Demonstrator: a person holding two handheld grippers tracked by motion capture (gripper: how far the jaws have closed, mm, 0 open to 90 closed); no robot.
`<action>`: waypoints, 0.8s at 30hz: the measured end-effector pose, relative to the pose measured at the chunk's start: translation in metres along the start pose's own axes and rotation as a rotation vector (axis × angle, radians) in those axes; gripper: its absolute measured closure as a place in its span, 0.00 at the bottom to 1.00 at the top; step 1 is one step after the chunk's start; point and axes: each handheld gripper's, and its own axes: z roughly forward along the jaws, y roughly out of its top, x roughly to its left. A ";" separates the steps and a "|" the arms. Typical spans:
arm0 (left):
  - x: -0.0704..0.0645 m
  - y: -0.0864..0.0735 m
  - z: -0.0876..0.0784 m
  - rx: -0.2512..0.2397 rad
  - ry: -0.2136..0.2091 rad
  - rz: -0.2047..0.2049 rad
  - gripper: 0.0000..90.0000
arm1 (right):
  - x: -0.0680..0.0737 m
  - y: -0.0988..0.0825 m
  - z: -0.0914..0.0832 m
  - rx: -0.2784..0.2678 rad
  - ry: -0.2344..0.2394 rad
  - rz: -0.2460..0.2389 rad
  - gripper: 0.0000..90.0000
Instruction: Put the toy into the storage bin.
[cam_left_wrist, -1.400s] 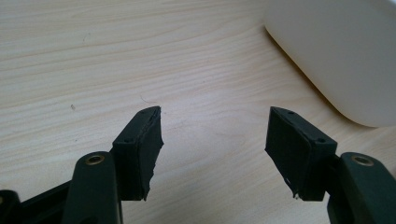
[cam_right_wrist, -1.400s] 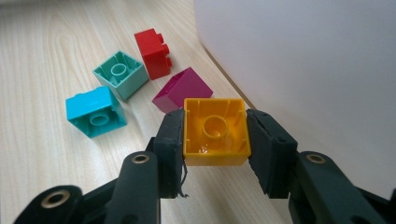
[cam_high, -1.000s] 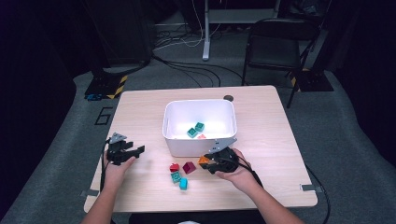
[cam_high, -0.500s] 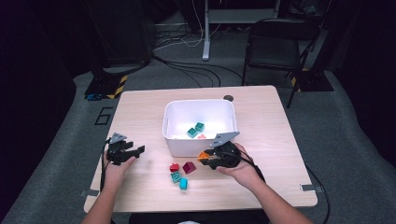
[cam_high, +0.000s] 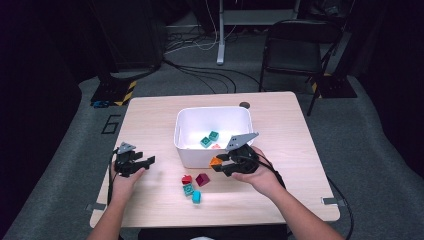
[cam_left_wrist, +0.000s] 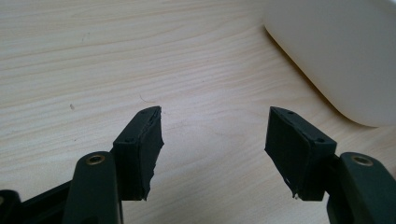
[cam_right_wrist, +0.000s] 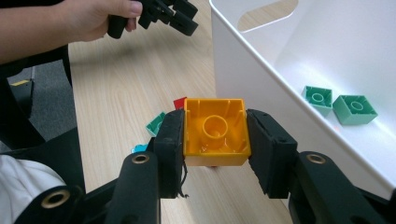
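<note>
- Right hand-held gripper pinched an orange toy brick between both pads, stud side toward the camera; brick sat square in the jaws, held above the counter just beside the white bin's near wall.
- Left hand-held gripper hovered w/ jaws spread wide, nothing between them, over bare wood left of the bin; in the right gripper view it showed far off, in the person's left hand.
- Bin already held two teal bricks near its far side, so the step looked like a lift-and-drop into the bin.
- To do it well, judged from this: brick had to clear the rim w/ margin before moving across, since the bin wall stood close to the jaws' right pad.
- Grip seemed firm on two flat sides; best kept level so the brick didn't twist out.
- Release best made well inside the rim, low over the floor, away from the teal pair, to avoid a bounce-out.
- Loose bricks remaining on the counter – a red, a maroon, a green and a cyan – lay bunched near the bin's front; the arm's path should've stayed above them.
- Left gripper was well apart, no clash risk; could steady the bin if it slid.
</note>
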 end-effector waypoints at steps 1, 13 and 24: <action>0.000 0.000 0.000 0.001 0.000 -0.001 0.40 | 0.000 0.002 -0.001 -0.001 0.000 0.001 0.65; 0.000 0.000 0.000 -0.002 0.000 -0.002 0.40 | -0.004 0.029 -0.012 -0.029 0.003 -0.020 0.65; 0.000 0.000 0.000 0.001 -0.002 0.000 0.40 | -0.018 0.048 -0.006 -0.037 -0.009 -0.010 0.65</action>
